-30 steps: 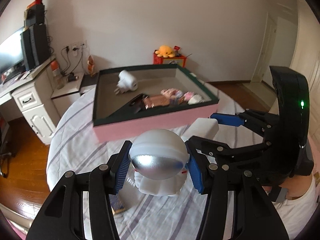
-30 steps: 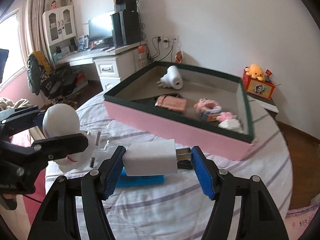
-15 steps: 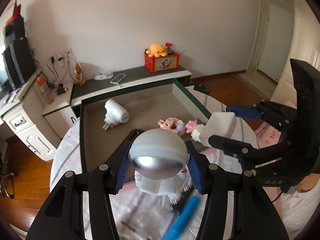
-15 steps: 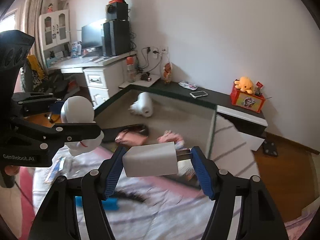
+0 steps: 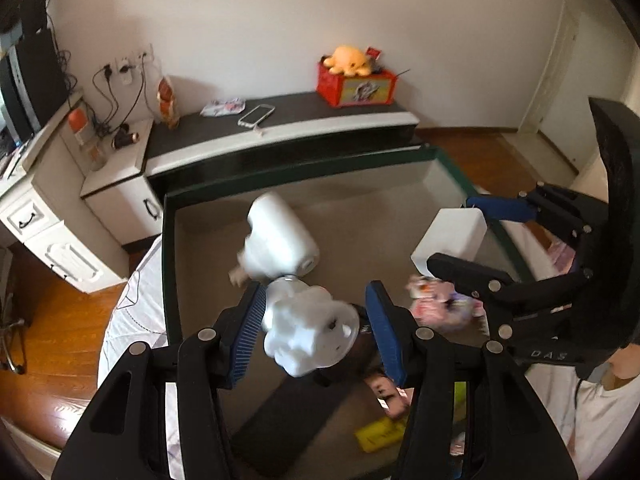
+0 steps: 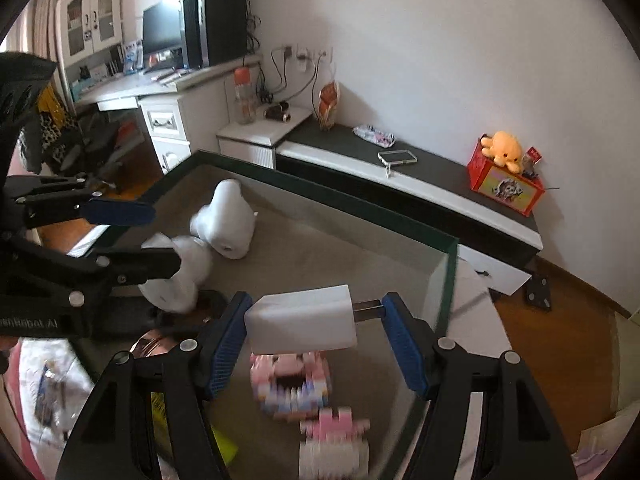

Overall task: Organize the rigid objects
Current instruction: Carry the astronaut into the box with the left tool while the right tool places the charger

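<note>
Several things already lie in the tray point(image 5: 168, 240), a white plug-in device point(image 5: 280, 240) toward its far edge and pink block toys point(image 6: 296, 380) toward its right edge. Two more are not yet set down. The left gripper point(image 5: 316, 328) is closed half-wide on a white figurine point(image 5: 308, 332) above the tray's middle, and the right gripper point(image 6: 316, 332) grips a white charger point(image 6: 300, 324), rather wide, over the pink toys.

Soft daylight fills the room, seemingly from a window at the far left of the right wrist view, where the frame washes out pale. The white wall point(image 6: 440, 60) is evenly lit, with only faint shadows. Both views bulge like a fishbowl and fall to black at the corners. Inside the green-rimmed tray point(image 5: 360, 160) everything smears with motion: the white figure point(image 5: 308, 332) and the pink block toys point(image 6: 296, 384) are too blurred to read, while the gripper arms around it stay crisp.
</note>
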The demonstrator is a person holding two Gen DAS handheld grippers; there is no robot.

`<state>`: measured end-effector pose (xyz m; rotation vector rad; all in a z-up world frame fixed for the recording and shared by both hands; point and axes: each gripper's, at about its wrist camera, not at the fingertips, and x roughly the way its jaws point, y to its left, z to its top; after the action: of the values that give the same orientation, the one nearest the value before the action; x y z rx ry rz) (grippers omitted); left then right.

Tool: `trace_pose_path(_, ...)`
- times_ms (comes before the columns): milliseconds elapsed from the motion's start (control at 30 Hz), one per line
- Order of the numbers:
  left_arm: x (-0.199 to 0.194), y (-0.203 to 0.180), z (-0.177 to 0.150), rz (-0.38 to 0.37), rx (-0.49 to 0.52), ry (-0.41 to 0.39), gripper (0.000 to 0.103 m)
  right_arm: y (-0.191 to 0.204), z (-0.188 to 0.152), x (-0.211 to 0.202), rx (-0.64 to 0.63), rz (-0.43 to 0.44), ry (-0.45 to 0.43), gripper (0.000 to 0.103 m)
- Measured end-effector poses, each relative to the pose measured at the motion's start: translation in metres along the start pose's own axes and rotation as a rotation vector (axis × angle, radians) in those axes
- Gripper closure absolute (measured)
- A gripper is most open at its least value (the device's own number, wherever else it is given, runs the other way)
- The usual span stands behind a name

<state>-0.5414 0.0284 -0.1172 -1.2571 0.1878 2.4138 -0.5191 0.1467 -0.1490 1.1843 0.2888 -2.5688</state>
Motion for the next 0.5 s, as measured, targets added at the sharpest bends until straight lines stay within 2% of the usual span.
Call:
trace_pose_path(100, 0.005, 0.002, -0.006, 0.010, 0.004, -0.005, 0.046, 0.000, 0.000, 0.014, 0.013, 0.015, 0.023, 0.034)
trace_pose_path(200, 0.004, 0.002, -0.010, 0.044, 0.008, -0.014, 0.028, 0.001, -0.004, 0.019, 0.016, 0.007, 0.051, 0.034)
trace_pose_path(233, 0.001, 0.003, -0.012, 0.053, 0.005, -0.021, 0.026, 0.001, -0.005, 0.016, 0.019, 0.005, 0.042, 0.033)
trace_pose_path(333, -0.013, 0.004, -0.019, 0.039, -0.020, -0.045, 0.012, 0.001, -0.007, 0.001, 0.034, -0.003, 0.008, 0.024)
trace_pose_path(500, -0.049, 0.007, -0.038, 0.055, -0.062, -0.100, 0.005, 0.003, -0.014, -0.035, 0.050, 0.035, -0.047, 0.023)
